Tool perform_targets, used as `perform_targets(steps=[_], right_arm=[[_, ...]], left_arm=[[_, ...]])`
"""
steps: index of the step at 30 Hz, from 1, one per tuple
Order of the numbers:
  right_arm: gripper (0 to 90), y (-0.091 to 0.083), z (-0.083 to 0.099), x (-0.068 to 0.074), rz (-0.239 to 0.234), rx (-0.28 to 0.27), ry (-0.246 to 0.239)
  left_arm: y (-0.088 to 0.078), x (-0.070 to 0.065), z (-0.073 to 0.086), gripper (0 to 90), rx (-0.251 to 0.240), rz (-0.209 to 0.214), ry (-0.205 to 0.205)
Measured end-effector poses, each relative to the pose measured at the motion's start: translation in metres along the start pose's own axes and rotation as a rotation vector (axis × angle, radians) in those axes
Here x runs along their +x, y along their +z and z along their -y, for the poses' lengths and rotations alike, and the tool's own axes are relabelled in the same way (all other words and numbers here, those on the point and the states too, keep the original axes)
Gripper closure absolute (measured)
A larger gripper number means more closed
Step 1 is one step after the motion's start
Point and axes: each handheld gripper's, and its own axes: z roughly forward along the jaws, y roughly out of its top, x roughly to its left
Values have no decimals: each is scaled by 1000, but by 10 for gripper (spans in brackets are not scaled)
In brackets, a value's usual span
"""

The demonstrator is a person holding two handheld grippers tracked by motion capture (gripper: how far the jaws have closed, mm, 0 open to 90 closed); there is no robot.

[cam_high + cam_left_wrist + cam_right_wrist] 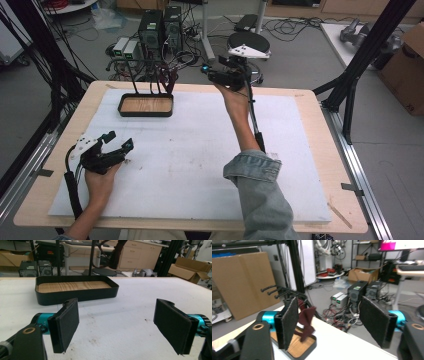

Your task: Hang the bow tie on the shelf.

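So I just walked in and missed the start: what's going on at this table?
A person works two hand-held grippers over a white-covered table. A dark red cloth hangs from the black rack above the wood-bottomed tray at the far left. The right gripper is raised near the table's far edge, beside the rack, with its jaws open and nothing between them. The left gripper rests low over the near left of the table, jaws open and empty, pointing toward the tray.

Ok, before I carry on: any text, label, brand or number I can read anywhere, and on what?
No legible text in any view.
Small power units on the floor: green lit displays, too small to read.
Cardboard boxes: no readable print.
Screen at the back, pink patch: blurred.
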Motion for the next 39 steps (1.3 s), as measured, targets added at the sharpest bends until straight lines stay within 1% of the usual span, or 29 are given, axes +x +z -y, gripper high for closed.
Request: perform_targets(steps=[4,7,9,11,14,15,16,18,20,22,26,30,34,38,39], right_arm=[[281,-26,-8,-7,29,-25,-11],[279,-48,-11,-9,48,-68,-30],[273,-61,-11,-12,54,-72,-35],[246,-75,-10,-15,65,-62,-31],[244,-98,-6,-18,90,-93,-48],[223,-105,-4,-20,93,-97,-54],[210,-112,-2,-22,100,-87,-43],[207,-127,4,-26,106,-111,-29],[186,-140,10,-29,122,-114,-19],[184,-154,18,-31,138,-136,-17],[162,-177,35,-34,174,-159,-19],[128,-196,55,-35,202,-185,-13],[124,-209,74,-33,230,-194,-21],[120,-222,97,-30,253,-185,-22],[118,-225,104,-30,259,-173,-18]], left_arm=[[0,0,0,205,5,0,6],[0,0,0,204,4,-3,6],[0,0,0,202,6,-5,6],[0,0,0,200,5,-7,8],[0,0,0,200,5,-10,8],[0,0,0,200,6,-11,8],[0,0,0,200,5,-12,7],[0,0,0,200,6,-12,8],[0,-1,0,200,4,-15,8],[0,-1,0,200,6,-17,8],[0,-1,0,199,11,-18,12],[0,-3,0,198,11,-20,21],[1,-3,0,200,5,-34,20],[1,-3,0,201,4,-34,18],[1,-3,0,194,6,-35,18]])
